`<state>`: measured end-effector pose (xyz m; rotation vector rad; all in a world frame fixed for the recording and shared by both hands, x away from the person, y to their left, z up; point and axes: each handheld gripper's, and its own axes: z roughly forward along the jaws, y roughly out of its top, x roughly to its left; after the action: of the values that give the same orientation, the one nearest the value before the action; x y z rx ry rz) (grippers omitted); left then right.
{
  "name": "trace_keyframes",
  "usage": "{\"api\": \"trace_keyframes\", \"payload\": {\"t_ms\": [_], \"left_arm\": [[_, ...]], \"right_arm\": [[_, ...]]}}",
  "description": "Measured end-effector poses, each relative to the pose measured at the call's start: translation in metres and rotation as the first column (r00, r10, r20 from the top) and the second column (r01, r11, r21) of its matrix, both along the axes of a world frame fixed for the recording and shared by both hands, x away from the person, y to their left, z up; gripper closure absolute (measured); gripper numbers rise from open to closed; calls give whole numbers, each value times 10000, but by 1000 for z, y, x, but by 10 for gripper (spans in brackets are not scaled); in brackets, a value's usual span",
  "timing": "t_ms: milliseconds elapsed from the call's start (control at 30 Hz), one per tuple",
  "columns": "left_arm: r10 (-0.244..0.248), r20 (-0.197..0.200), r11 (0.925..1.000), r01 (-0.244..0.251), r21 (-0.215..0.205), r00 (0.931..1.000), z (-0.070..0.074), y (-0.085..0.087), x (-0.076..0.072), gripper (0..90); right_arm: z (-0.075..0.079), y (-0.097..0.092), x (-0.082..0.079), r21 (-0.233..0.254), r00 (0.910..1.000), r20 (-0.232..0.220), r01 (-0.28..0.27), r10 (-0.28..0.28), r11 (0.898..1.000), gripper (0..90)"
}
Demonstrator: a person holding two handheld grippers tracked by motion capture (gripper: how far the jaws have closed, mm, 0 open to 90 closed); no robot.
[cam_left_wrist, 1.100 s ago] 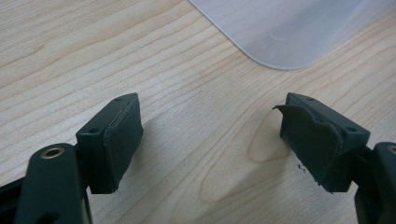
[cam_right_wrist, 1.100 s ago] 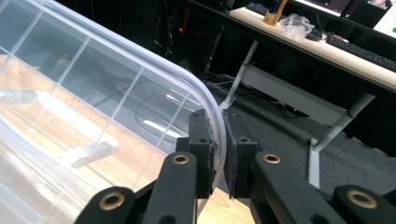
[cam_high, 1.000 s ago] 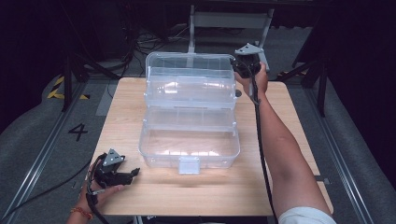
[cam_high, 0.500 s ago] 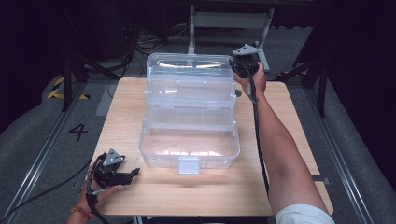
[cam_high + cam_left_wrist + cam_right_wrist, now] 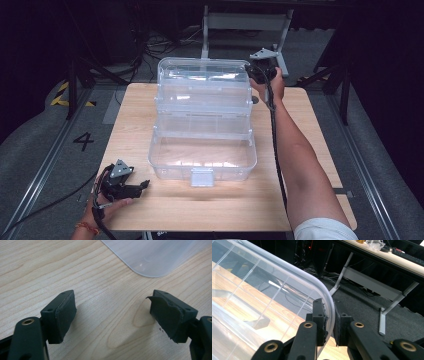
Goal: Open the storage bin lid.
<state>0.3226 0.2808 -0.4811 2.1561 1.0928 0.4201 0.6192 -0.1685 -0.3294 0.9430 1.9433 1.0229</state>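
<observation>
Writing legible: only a painted "4" (image 5: 83, 141) on the grey floor left of the table; the box carries no readable label.

Clear plastic tiered box (image 5: 202, 125) stands open mid-table, trays stepped back toward the raised lid (image 5: 202, 75) at the far side; front latch tab faces the person.

Right gripper (image 5: 261, 74): arm stretched forward along the box's right side, hand at the lid's far right corner. Right gripper view shows the jaws pinched on the lid's clear rim (image 5: 329, 312), one pad inside, one outside, both pressing.

Left gripper (image 5: 131, 187): rests low at the near left of the table, hand behind it, jaws pointing toward the box. Left gripper view shows jaws spread wide, nothing between them, box corner (image 5: 152, 257) ahead and apart.

Surface: pale wood-grain table (image 5: 140, 125). Surroundings: dark room, floor cables, a metal-legged bench (image 5: 245, 22) beyond.
</observation>
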Motion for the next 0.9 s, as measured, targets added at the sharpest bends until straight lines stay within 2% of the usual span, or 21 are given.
{"api": "trace_keyframes", "payload": {"t_ms": [200,367,533,900], "left_arm": [[0,9,10000,0,47,10000,0,0,0,215],[19,24,10000,-19,69,10000,0,0,0,215],[60,2,10000,-60,33,10000,0,0,0,219],[105,36,9999,-105,51,9999,0,0,0,225]], "right_arm": [[-1,1,0,-148,9999,-109,46,-48,9999,813],[-5,-1,2,49,9995,-292,126,-125,9999,812],[-7,0,2,-341,9987,-408,286,-300,9990,827],[-7,-3,-4,-225,9992,-392,38,-47,9997,837]]}}
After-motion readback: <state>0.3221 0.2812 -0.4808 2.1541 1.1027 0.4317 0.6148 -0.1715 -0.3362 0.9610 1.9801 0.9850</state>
